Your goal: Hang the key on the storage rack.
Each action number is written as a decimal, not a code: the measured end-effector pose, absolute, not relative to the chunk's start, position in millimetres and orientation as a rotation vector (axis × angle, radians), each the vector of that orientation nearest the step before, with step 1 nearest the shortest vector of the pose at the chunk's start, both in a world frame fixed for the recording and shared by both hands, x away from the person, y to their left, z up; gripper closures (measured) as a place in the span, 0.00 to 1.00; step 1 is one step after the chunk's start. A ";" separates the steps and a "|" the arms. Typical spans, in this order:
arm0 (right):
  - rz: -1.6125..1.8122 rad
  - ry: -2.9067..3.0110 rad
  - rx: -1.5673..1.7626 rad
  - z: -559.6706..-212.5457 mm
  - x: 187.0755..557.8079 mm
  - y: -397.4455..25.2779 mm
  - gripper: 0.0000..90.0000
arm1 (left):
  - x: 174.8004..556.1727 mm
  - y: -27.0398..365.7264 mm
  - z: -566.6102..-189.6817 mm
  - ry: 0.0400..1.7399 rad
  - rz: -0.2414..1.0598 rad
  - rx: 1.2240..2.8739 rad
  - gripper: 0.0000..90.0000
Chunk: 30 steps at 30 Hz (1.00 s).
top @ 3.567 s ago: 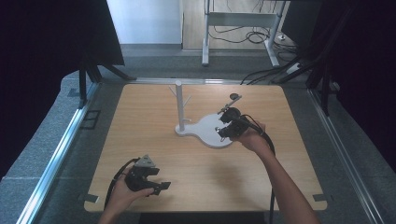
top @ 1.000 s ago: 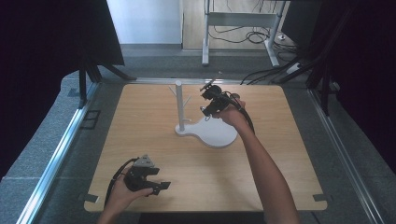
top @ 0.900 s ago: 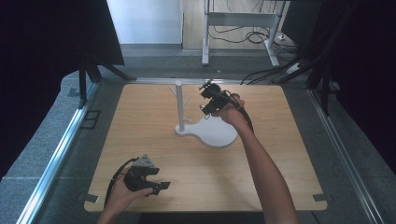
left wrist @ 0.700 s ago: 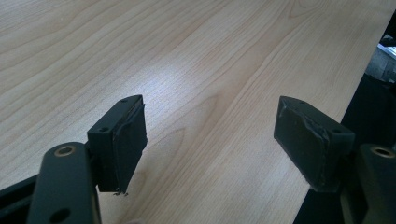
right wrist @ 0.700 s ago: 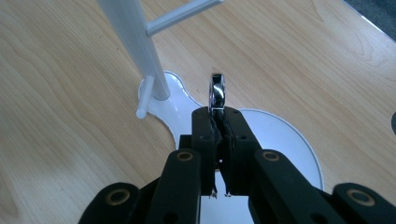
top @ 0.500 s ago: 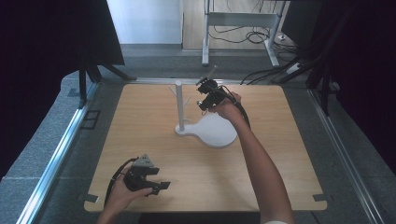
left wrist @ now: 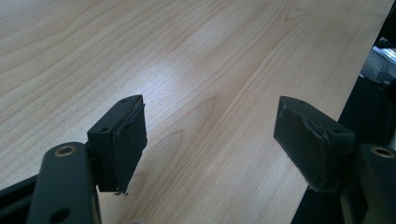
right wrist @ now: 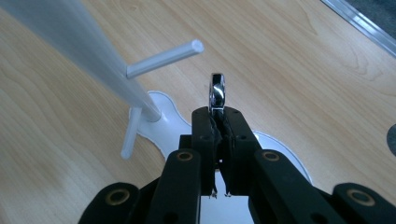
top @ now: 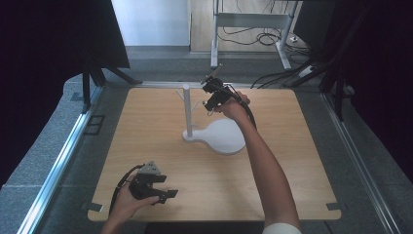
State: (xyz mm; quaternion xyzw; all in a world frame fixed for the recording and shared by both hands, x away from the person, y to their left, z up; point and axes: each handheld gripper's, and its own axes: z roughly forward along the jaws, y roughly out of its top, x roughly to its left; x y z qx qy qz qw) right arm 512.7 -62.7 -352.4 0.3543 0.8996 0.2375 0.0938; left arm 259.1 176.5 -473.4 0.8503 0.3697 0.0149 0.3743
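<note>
From up high, my right tool (top: 210,93) is up beside the top of the white stand (top: 187,109), and my left tool (top: 163,191) sits low near the counter's (top: 292,146) front edge. Left gripper view: jaws spread wide over bare wood, nothing between them. Right gripper view: jaws clamped on a shiny metal ring (right wrist: 217,91), just next to the stand's upper peg (right wrist: 163,57).

I'm seeing the light wooden table (top: 292,146) sitting on grey floor (top: 63,122), a metal frame (top: 253,22) standing beyond it with cables (top: 253,36) lying underneath, dark curtains (top: 44,44) hanging alongside.
</note>
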 end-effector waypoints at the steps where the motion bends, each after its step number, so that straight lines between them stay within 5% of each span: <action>1: 0.695 2.663 1.049 -351.6 513.2 -61.5 0.94 | 259.1 176.8 -473.3 0.946 0.037 2.175 0.29; 30: 0.687 2.654 1.020 -348.5 518.4 -40.9 0.94 | 259.8 176.4 -474.2 0.944 0.033 2.174 0.29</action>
